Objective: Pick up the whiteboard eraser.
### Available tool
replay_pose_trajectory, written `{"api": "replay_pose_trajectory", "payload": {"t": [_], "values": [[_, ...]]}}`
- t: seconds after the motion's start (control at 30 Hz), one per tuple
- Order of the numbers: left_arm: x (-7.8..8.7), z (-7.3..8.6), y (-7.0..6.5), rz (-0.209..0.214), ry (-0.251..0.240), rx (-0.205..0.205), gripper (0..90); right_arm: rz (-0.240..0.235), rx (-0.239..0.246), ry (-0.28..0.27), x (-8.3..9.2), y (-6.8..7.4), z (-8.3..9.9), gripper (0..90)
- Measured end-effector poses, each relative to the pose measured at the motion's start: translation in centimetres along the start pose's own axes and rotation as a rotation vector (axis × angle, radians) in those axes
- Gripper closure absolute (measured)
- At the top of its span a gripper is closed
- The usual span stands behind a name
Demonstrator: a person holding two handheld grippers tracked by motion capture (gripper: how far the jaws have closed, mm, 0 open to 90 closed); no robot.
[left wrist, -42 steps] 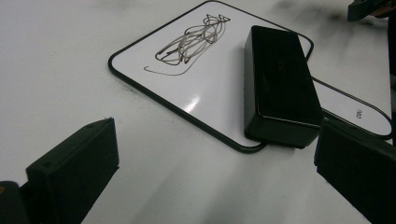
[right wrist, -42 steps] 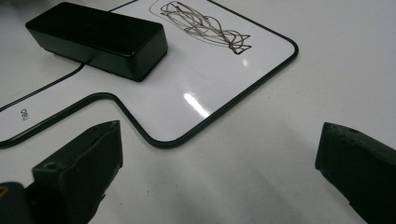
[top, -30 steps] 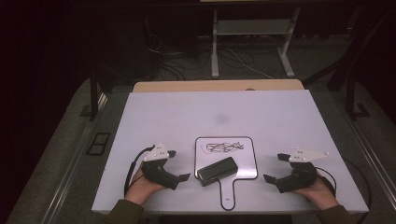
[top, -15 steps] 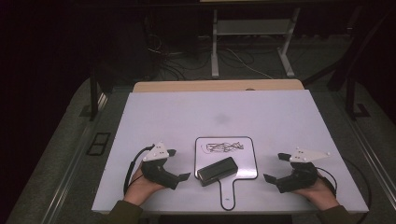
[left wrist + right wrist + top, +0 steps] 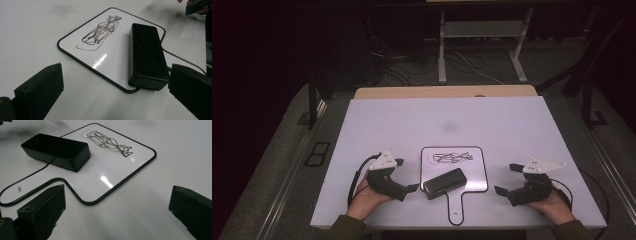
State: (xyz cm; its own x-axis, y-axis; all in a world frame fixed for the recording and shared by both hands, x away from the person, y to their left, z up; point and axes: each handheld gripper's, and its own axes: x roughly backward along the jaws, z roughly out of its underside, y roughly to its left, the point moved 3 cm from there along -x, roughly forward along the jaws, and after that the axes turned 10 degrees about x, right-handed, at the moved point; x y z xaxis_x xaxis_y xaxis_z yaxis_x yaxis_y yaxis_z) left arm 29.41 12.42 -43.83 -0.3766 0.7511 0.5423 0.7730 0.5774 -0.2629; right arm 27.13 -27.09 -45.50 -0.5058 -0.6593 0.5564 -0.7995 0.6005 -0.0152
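Room is dim; the upper half of the high view falls to near black, floor and cabling behind barely legible. The white table is the one evenly lit area, light from overhead, with a faint grey smudge at frame centre.

Gripper views are brighter. A small specular glare spot sits on the glossy whiteboard, centre of frame in both. The black eraser shows a soft sheen along its top edge. Jaws at the lower corners are soft, out of focus. Shadows weak and diffuse.
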Motion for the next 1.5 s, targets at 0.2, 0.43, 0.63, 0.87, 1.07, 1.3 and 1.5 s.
{"api": "replay_pose_trajectory", "payload": {"t": [0.2, 0.43, 0.63, 0.87, 1.07, 1.3, 1.5], "values": [[-0.4, -0.4, -0.2, 0.009, -0.002, -0.008, 0.0, -0.007, -0.023, -0.005, 0.0, -0.2, 0.0, 0.0], [-1.0, -0.9, -0.6, 0.022, 0.0, -0.011, 0.0, -0.021, -0.031, -0.003, -0.1, -0.2, 0.0, 0.0], [-1.5, -1.5, -0.9, 0.03, 0.006, -0.019, 0.0, -0.026, -0.029, -0.012, -0.3, -0.1, 0.0, 0.0], [-1.7, -1.8, -1.0, 0.039, 0.006, -0.022, 0.0, -0.028, -0.028, -0.007, -0.7, -0.5, 0.0, 0.0], [-2.0, -2.0, -1.3, 0.04, 0.008, -0.03, 0.0, -0.031, -0.025, -0.008, -0.8, -0.5, -0.1, 0.0], [-2.7, -2.6, -1.8, 0.047, 0.013, -0.042, 0.0, -0.028, -0.026, -0.009, -0.7, -0.5, -0.1, 0.0], [-3.4, -3.2, -2.3, 0.057, 0.013, -0.051, 0.0, -0.027, -0.03, -0.014, -0.6, -0.5, -0.1, 0.0]]}}
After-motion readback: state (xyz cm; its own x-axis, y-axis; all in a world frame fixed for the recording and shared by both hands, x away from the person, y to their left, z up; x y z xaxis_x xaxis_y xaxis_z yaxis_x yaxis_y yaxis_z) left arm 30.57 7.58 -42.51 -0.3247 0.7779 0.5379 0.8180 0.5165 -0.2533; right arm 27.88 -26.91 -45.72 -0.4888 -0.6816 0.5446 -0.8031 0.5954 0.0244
